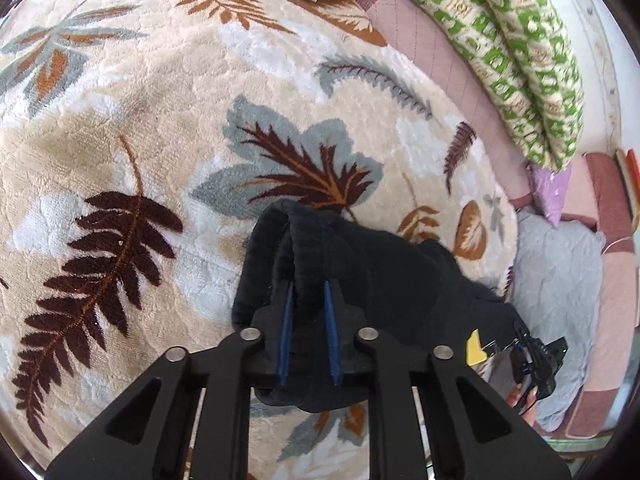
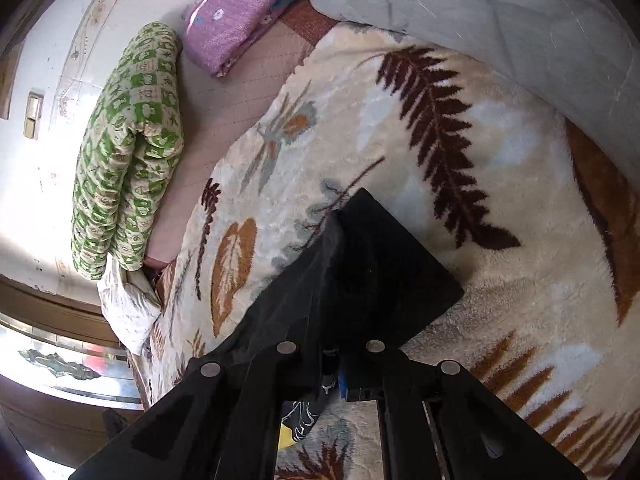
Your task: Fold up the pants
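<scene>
The black pants [image 1: 384, 272] hang over a cream blanket with a leaf pattern [image 1: 160, 128]. My left gripper [image 1: 309, 292] is shut on the ribbed waistband of the pants, with its blue pads pressed into the cloth. The fabric trails to the right toward the other gripper [image 1: 536, 364]. In the right wrist view, the pants [image 2: 372, 264] drape over my right gripper [image 2: 332, 364] and hide its fingertips. That gripper is shut on the pants. A flat corner of the cloth points away over the blanket [image 2: 520, 208].
A green and cream quilt [image 1: 516, 52] lies rolled on the pink mattress [image 1: 448, 64] by the wall. A grey duvet [image 2: 480, 12] and a purple folded cloth [image 2: 240, 12] lie at the blanket's edge. A white pillow [image 2: 128, 308] sits near a wooden bed frame.
</scene>
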The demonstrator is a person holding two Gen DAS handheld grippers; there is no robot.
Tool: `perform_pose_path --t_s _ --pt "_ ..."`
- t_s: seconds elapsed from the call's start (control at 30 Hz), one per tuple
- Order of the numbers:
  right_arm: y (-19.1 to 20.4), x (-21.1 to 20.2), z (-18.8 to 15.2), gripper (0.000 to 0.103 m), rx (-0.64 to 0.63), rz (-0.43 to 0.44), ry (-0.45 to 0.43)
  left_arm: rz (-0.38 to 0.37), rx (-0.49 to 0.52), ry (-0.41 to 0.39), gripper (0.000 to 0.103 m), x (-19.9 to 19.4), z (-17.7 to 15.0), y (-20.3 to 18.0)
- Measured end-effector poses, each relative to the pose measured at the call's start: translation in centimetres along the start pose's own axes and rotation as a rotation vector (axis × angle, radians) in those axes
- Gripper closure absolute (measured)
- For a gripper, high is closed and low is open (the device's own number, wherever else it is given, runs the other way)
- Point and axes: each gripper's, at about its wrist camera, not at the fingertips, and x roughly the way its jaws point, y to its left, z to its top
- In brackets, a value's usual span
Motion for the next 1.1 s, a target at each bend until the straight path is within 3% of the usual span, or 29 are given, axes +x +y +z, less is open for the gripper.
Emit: perform_pose_path --t_s 0.1,0.17,0.33,0.47,0.63,0.7,0.73,0.77,0.8,0.97,1.1 --pt "2.1 -1.1 0.4 0.099 -0.020 0.042 -0.030 -0.030 -0.028 -0.020 0.092 -0.5 0.8 0.0" --pt "3.4 -1.4 0.9 0.099 -0.025 0.062 -0.042 -0.050 -0.058 0.014 0.092 -0.2 0.9 0.3" --pt "6.6 -1.6 1.9 0.099 -0.056 0.095 -0.047 0.022 -0.013 0.058 0.090 0.2 0.1 1.4" --pt "7.1 -1.5 1.6 0.099 -0.074 0.080 -0.032 0.020 0.044 0.094 0.055 0.3 -0.8 2.3" --pt "5.3 -1.1 1.5 0.097 -0.026 0.057 -0.029 0.021 0.143 0.146 0.053 1.2 -2.3 1.3" --pt "4.8 -1.0 1.5 0.097 -0.013 0.048 -0.025 0.047 0.161 0.123 0.058 1.4 -2.7 0.4" --pt "4.7 -0.9 1.5 0.097 -0.010 0.043 -0.025 0.054 0.171 0.105 0.065 1.3 -2.8 -0.1" --pt "4.5 -0.9 1.5 0.097 -0.007 0.040 -0.025 0.059 0.171 0.086 0.082 1.0 -2.9 -0.5" --pt "4.4 -0.9 1.5 0.097 -0.002 0.038 -0.028 0.045 0.158 0.085 0.085 0.8 -2.8 -0.7" --pt "4.6 -0.9 1.5 0.097 0.004 0.036 -0.030 -0.115 0.052 0.039 0.094 -1.4 -1.5 -1.0" --pt "5.8 -1.5 2.0 0.098 0.002 0.076 -0.053 -0.141 -0.004 -0.018 0.095 -2.5 0.7 -1.7"
